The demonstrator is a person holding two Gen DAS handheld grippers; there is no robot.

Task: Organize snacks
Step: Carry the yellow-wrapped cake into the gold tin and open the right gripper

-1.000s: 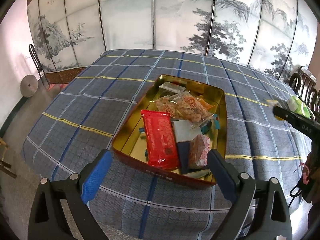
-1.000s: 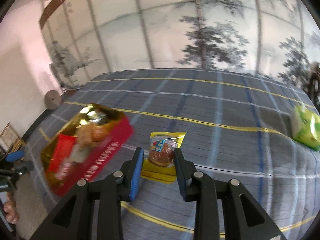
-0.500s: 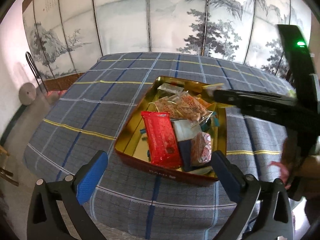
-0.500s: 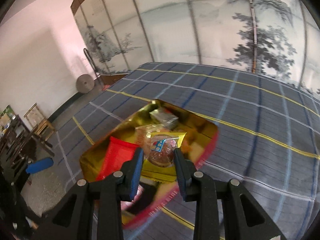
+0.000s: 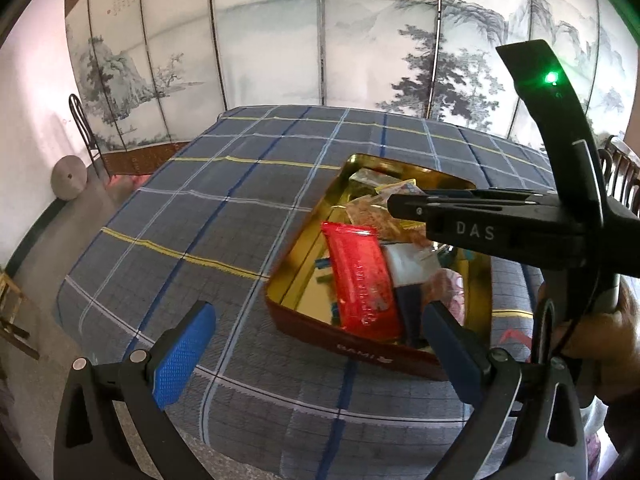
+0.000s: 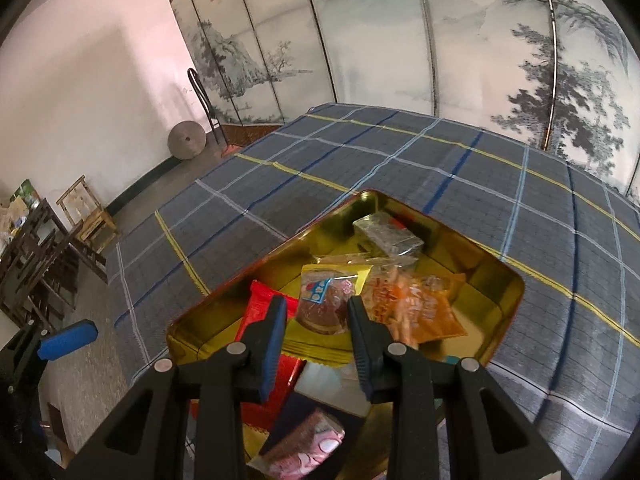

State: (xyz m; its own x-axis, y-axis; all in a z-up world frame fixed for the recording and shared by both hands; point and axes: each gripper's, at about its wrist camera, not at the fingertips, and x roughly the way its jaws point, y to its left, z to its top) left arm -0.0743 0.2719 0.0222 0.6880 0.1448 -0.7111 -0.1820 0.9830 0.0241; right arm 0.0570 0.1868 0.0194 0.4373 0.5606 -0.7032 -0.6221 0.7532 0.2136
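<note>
A gold tin with red sides sits on the blue plaid tablecloth and also shows in the right wrist view. It holds a long red packet, an orange snack bag, a silver packet and a pink packet. My right gripper is shut on a yellow cake packet and holds it over the middle of the tin. It crosses the left wrist view from the right. My left gripper is open and empty, at the tin's near edge.
A painted folding screen stands behind the table. The plaid tablecloth spreads left of the tin. A round stone disc and a chair lie on the floor at the left. Dark wooden furniture stands beside the wall.
My right gripper carried the yellow cake packet from the bare tablecloth leftward to above the tin. My left gripper shifted left, so the tin sits further right in its view.
</note>
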